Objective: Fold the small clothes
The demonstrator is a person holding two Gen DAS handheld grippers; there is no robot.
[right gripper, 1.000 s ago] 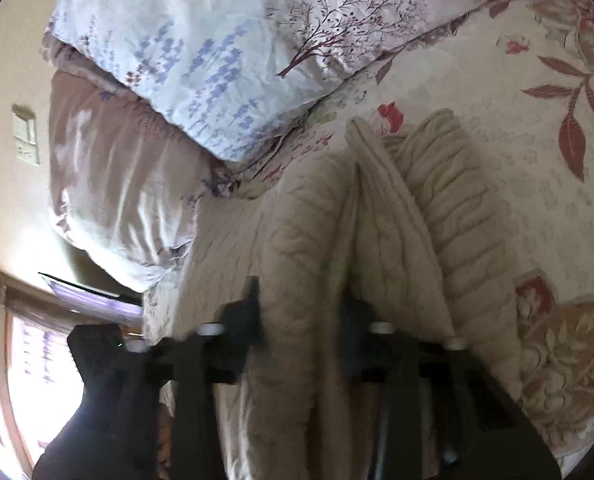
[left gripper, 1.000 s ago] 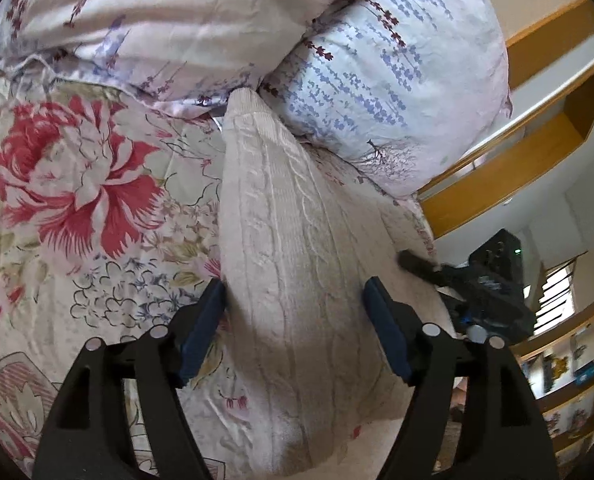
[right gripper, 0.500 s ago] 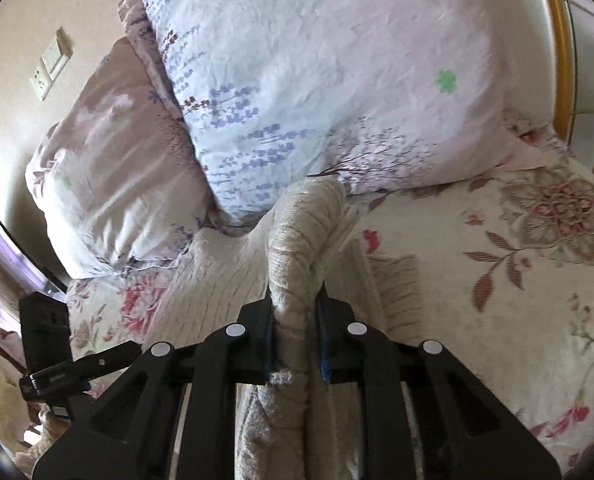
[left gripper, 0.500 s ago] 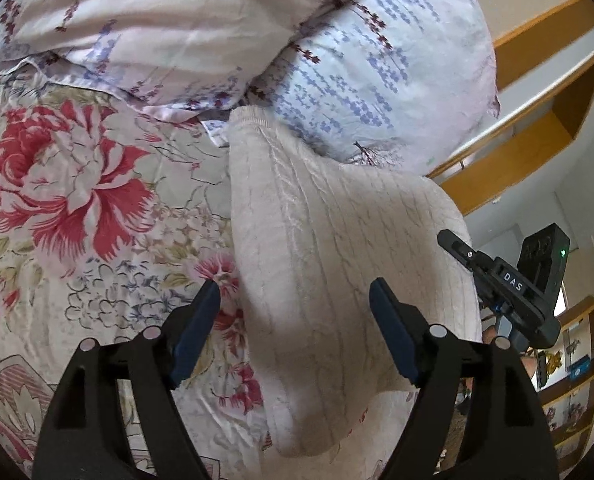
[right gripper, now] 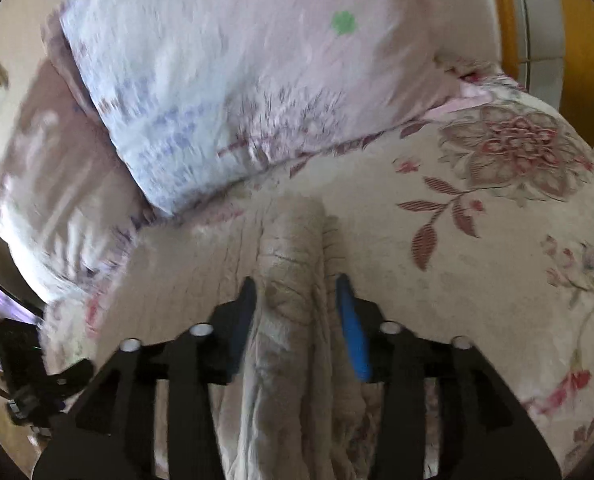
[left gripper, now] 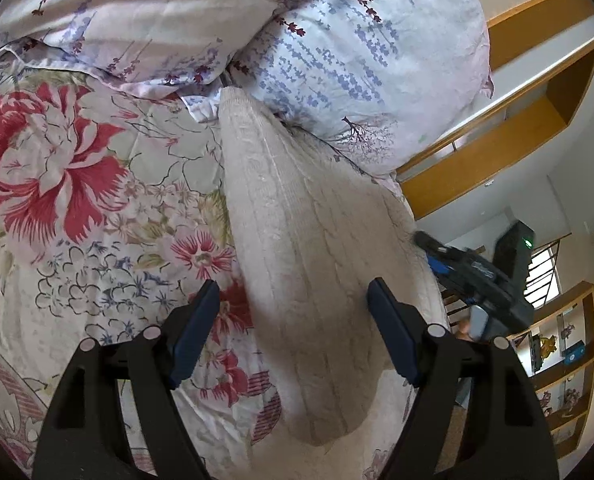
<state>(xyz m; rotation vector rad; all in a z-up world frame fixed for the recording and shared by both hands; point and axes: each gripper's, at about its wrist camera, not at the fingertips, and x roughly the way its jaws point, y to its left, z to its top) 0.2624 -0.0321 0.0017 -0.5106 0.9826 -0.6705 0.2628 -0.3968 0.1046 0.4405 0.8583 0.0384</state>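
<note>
- A bed with a floral bedspread [left gripper: 77,208] fills both views, two pillows [left gripper: 357,60] at its head and wooden shelves [left gripper: 509,120] behind.
- The cream knitted sweater [left gripper: 305,264] lies on the bedspread, its far end touching the pillows.
- The right claw [right gripper: 297,312] has a bunched ridge of the sweater [right gripper: 293,280] between its fingers; the view is blurred, and there seems to be a gap on each side, so I cannot tell if it grips.
- The left claw [left gripper: 293,332] hovers wide open over the sweater, holding nothing.
- To fold well, I judge the left claw should pin the flat layer while the right lays its ridge down squarely, edges aligned.
</note>
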